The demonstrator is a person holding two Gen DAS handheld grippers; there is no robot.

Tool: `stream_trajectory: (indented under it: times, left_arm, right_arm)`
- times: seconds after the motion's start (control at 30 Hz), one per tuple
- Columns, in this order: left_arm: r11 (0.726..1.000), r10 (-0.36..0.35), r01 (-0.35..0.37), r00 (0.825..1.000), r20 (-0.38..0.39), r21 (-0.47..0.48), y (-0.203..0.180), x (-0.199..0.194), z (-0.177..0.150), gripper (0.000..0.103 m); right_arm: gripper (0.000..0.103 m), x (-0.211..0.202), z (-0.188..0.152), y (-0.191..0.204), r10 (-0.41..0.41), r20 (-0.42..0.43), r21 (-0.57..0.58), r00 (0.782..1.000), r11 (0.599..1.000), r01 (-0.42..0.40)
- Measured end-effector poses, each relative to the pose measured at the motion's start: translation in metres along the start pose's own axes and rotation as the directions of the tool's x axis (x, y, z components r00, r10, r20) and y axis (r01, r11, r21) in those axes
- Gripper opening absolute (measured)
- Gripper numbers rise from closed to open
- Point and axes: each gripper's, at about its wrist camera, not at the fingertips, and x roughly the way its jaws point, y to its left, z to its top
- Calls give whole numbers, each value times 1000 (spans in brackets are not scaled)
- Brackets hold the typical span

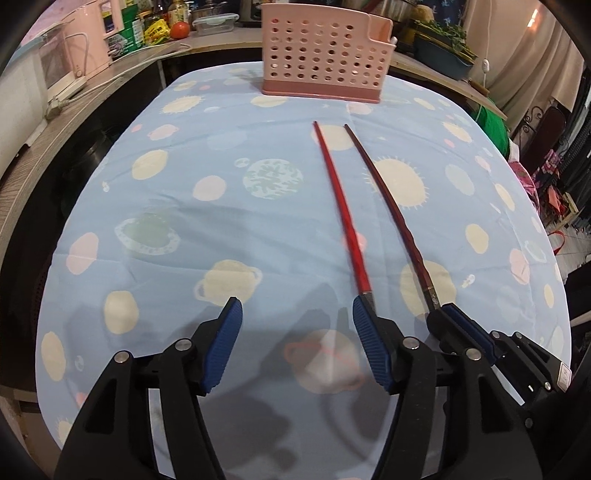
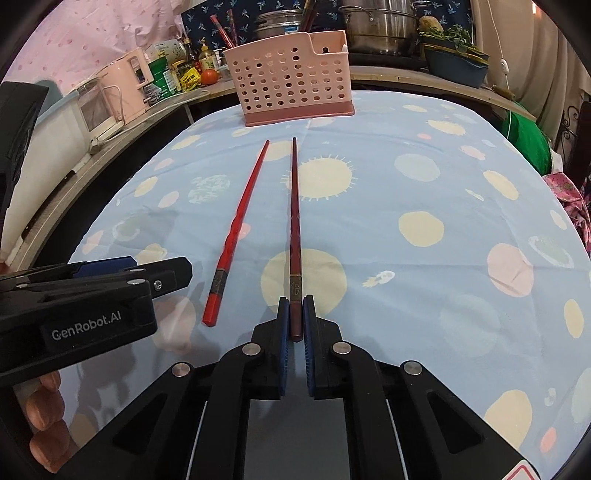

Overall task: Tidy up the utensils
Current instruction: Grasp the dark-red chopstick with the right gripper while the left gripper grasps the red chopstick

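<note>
Two chopsticks lie lengthwise on the blue patterned cloth (image 1: 221, 221), tips toward a pink perforated utensil holder (image 1: 325, 55) (image 2: 291, 85) at the far edge. My right gripper (image 2: 295, 314) (image 1: 445, 312) is shut on the near end of the dark red chopstick (image 2: 294, 221) (image 1: 388, 195). The bright red chopstick (image 2: 240, 221) (image 1: 340, 199) rests free on the cloth to its left. My left gripper (image 1: 297, 314) (image 2: 166, 277) stands open with nothing between its pads. Its right finger (image 1: 365, 321) sits right at the bright red chopstick's near end.
A wooden counter curves around the table's back, carrying pink appliances (image 2: 114, 96), bottles, a tomato (image 1: 180, 29), steel pots (image 2: 376, 26) and a planter (image 2: 454, 62). A person's fingers (image 2: 44, 424) show at the lower left of the right wrist view. Green and pink fabric (image 2: 524, 136) lies off the right edge.
</note>
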Motion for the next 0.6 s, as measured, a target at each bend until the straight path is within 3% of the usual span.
stream_trajectory:
  times: [0.43,0.53,0.6]
  left_arm:
    - [999,-26,27,999,-22,47,-24,15,-5,58]
    - [998,-13,14,1000,-12,53,-25,15,-4,53]
    - [998,-13,14,1000,-9,56,-25,14,-4,45]
  right_arm:
    - [7,-2,-2,-5,5,3,12,1000,1000,-5]
    - [7,-2,-2,-5,4,3,13,1000,1000,-5]
    - [7,-2,-3,-5,5,3,12,1000,1000,-5]
